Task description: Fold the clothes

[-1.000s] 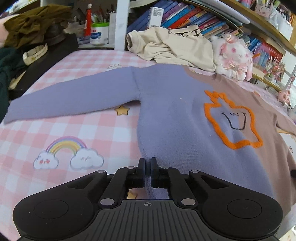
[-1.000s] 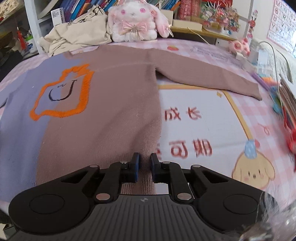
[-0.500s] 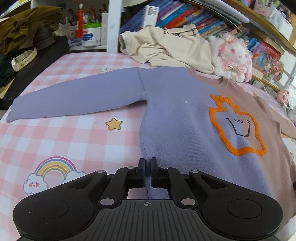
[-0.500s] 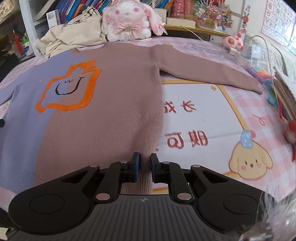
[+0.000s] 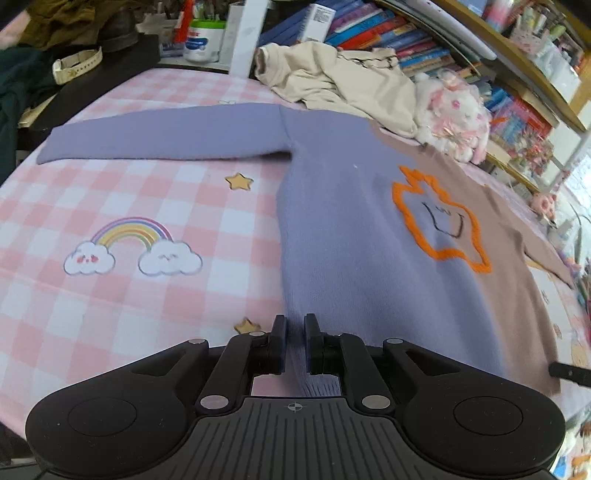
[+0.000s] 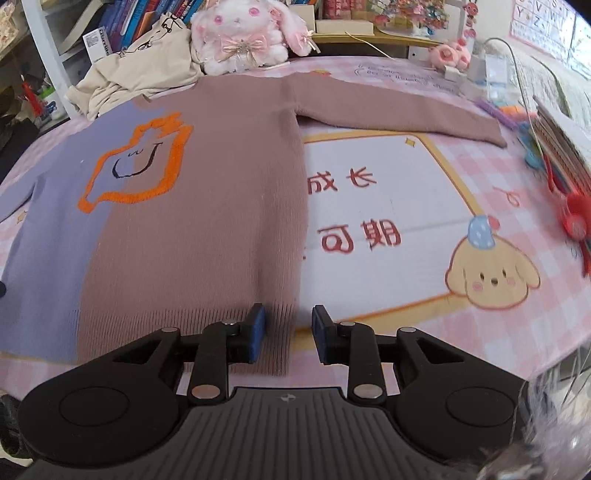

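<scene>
A knit sweater (image 5: 351,221), purple on one half and brown on the other with an orange star face, lies flat and face up on the pink checked sheet (image 5: 110,314), both sleeves stretched out sideways. My left gripper (image 5: 294,332) sits at the purple hem corner. Its jaws are opening, a narrow gap shows, and the ribbed hem lies between them. My right gripper (image 6: 287,325) is at the brown hem corner of the sweater (image 6: 207,229). Its jaws are opening wider, and the hem edge lies loose between the blue pads (image 6: 256,332).
A crumpled cream garment (image 6: 140,70) and a white plush rabbit (image 6: 243,33) lie just past the sweater's collar. Bookshelves (image 5: 388,40) line the back. Dark clothes (image 5: 22,85) are heaped at the far left. Red and blue toys (image 6: 569,206) crowd the right edge.
Both grippers have gone from shut on the sweater's hem to parted, the right one more. The hem now rests flat on the sheet. Both views have shifted slightly.
</scene>
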Demonstrator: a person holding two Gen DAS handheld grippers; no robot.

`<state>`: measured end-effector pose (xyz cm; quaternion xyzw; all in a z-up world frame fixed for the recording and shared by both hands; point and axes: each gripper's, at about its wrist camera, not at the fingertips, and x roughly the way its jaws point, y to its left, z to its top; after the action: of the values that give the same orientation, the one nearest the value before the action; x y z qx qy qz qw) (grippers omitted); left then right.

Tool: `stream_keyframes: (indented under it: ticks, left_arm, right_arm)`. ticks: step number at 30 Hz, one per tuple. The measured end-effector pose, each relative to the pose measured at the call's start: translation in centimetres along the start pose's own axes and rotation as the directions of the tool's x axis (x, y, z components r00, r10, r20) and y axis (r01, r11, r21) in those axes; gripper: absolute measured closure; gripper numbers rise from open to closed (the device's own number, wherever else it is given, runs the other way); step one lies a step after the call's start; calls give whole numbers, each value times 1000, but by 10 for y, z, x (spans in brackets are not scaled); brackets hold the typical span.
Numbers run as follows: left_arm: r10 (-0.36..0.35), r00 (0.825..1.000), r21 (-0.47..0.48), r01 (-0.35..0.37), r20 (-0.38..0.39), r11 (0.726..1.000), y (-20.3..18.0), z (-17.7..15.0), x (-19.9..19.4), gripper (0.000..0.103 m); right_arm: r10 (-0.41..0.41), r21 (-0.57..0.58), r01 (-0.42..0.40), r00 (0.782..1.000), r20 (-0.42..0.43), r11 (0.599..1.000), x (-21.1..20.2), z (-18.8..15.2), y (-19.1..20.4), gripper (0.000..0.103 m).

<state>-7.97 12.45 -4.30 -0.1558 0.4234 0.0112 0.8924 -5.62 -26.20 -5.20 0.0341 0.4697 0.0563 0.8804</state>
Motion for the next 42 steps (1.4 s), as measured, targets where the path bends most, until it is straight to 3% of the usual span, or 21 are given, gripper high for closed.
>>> stream_keyframes:
  ticks: [4,19,24,26,27,28,29,31,33,37,42]
  left_arm:
    - [3,1000,18,-3,0,1000,0,0,1,99]
    - [27,999,64,-29,25,998,-3,-5,0,96]
    - [47,999,40,-48,28,998,-6,-7,-1,96]
    - [50,998,28,-51,32,998,-10,-7,-5,89]
    - [50,998,23,-51,35,998,-12,-8,-7,85]
    - [48,998,17,-49,43,999,-15,-8,-11,72]
    - [41,997,12,-42,65,999,-19,-11,-17,56]
    - [31,993,2,-31,116,1000,-27,-15,-26,37]
    - [35,990,2,-36,137,999,-39,-19,-32,36]
    - [62,988,11,-65,138,998,-63,-25,-38,25]
    - [100,986,-4,-100,130,995,-82,-40,-49,15]
  right_arm:
    - [6,-39,-6,1000,6,999,-1,-1,10,96]
    - [-18,-41,19,999,27,999,-1,-6,12,95]
    - [-28,-33,28,999,19,999,-1,-4,12,91]
    - [-33,-27,34,999,14,999,-2,-4,11,87]
    - [-34,-24,34,999,13,999,-3,-4,10,80]
    - [-33,-21,33,999,13,999,-4,-4,9,67]
    - [-31,-23,31,999,19,999,-7,-4,8,62]
    - [-26,-33,27,999,36,999,-13,-3,7,44]
    - [-23,-54,26,998,55,998,-19,-1,7,30]
    - [-22,-98,31,995,98,995,-29,-1,9,11]
    - [8,-143,7,994,106,990,-32,-10,11,8]
